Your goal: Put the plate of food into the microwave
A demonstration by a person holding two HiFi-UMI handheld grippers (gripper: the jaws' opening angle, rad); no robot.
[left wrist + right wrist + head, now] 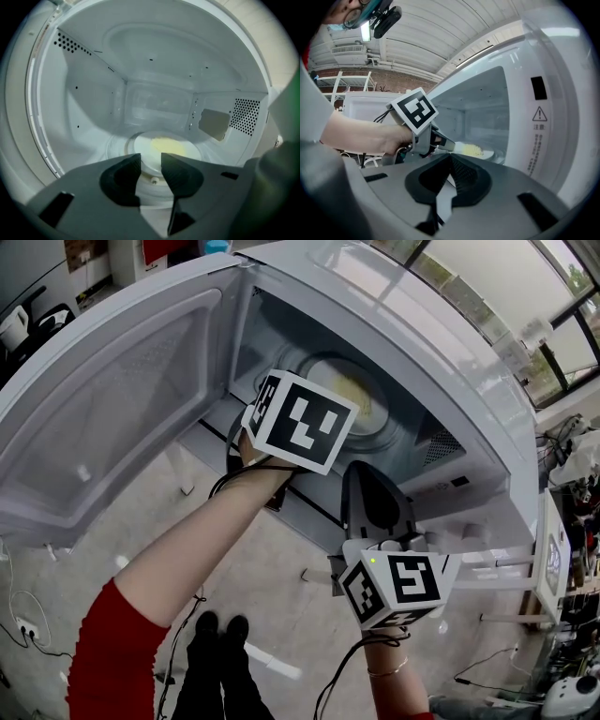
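Observation:
The white microwave [441,352] stands open, its door [112,409] swung out to the left. A white plate with yellow food [171,146] rests on the turntable inside, also seen as the plate [361,395] and the plate [476,151]. My left gripper [150,164] reaches into the cavity with its jaws apart at the plate's near rim, and the pads do not press on it. In the head view its marker cube [300,420] hides the jaws. My right gripper [451,157] hangs outside the opening, shut with nothing in it, pointing at the cavity.
The microwave's control panel [539,117] with a warning triangle lies to the right of the opening. Below are the floor, the person's shoes [220,634], cables and a wall socket [23,624]. White frame legs [497,582] stand at the right.

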